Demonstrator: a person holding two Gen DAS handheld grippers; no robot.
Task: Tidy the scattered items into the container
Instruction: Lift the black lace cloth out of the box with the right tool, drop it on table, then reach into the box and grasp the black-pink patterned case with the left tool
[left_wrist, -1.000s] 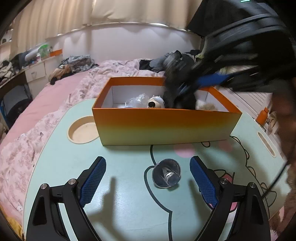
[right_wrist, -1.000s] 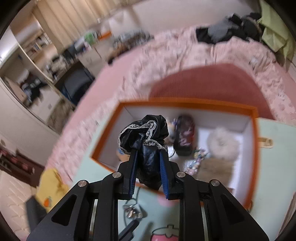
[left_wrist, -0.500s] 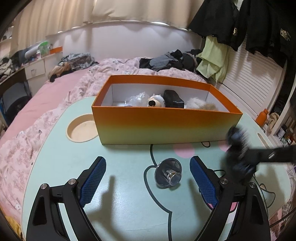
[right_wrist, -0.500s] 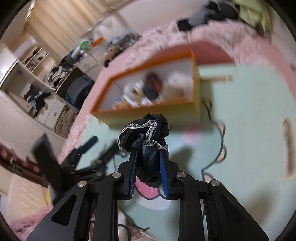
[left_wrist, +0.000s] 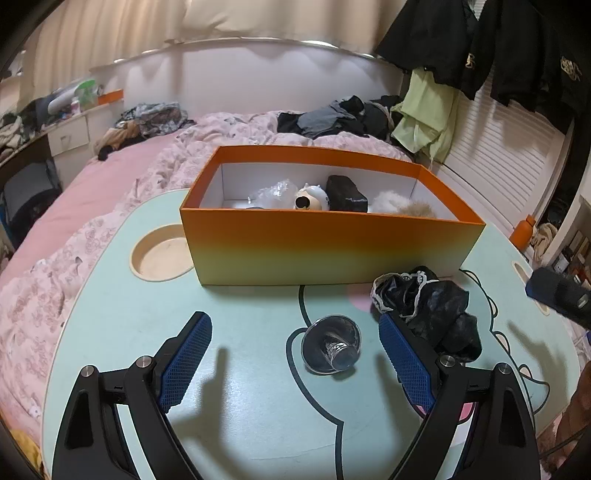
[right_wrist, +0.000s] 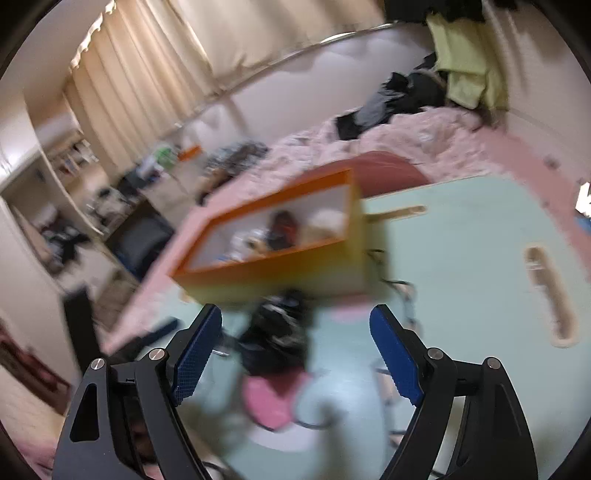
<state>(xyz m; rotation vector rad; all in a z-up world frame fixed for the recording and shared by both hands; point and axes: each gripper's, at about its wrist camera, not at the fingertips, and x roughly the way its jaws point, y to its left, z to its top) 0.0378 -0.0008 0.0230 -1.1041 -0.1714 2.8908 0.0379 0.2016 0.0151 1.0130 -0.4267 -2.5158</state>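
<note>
An orange box (left_wrist: 332, 251) stands on the pale green table (left_wrist: 240, 406) and holds several small items. A black lace-trimmed cloth (left_wrist: 424, 306) lies loose on the table in front of the box, against my left gripper's right finger. A small clear glass cup (left_wrist: 330, 349) lies on its side between the fingers of my left gripper (left_wrist: 295, 354), which is open and touches nothing. My right gripper (right_wrist: 295, 350) has its jaws opening; the black cloth (right_wrist: 277, 339) lies blurred on the table ahead of them, free of the pads. The box (right_wrist: 280, 254) is beyond.
A round wooden cup recess (left_wrist: 162, 254) sits left of the box. A slot (right_wrist: 550, 295) is cut near the table's right edge. A pink bed (left_wrist: 92, 192) with clothes lies behind. The right gripper's fingertip (left_wrist: 554, 295) shows at the far right.
My right gripper carried the black cloth from over the box back to the table front, then opened and let it drop. The left gripper and the glass cup have not moved.
</note>
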